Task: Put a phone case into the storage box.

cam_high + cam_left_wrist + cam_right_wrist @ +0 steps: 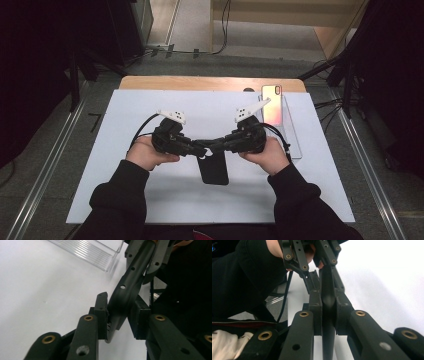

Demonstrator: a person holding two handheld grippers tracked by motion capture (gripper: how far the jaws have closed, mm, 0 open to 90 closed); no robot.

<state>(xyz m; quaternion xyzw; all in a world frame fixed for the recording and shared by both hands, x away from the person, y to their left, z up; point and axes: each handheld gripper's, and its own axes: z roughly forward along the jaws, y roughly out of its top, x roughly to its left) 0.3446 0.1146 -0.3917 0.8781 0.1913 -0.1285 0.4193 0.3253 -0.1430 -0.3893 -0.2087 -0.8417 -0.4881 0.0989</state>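
Observation:
A black phone case (214, 170) hangs over the middle of the white mat, held at its top edge by both grippers, which meet head-on. My left gripper (200, 149) comes in from the left and my right gripper (212, 146) from the right. In the left gripper view the curved case (125, 290) sits edge-on between the pads of my left gripper (118, 317), which press it from both sides. In the right gripper view my right gripper (328, 312) is clamped on the case's thin edge (327, 300), and the left gripper (319, 272) grips it farther along.
A phone (271, 104) with a shiny back leans on a clear plastic stand (292, 135) at the back right of the white mat (100, 165). The stand's ribbed clear corner (92, 252) lies just beyond the case. The wooden table edge (200, 82) runs behind the mat.

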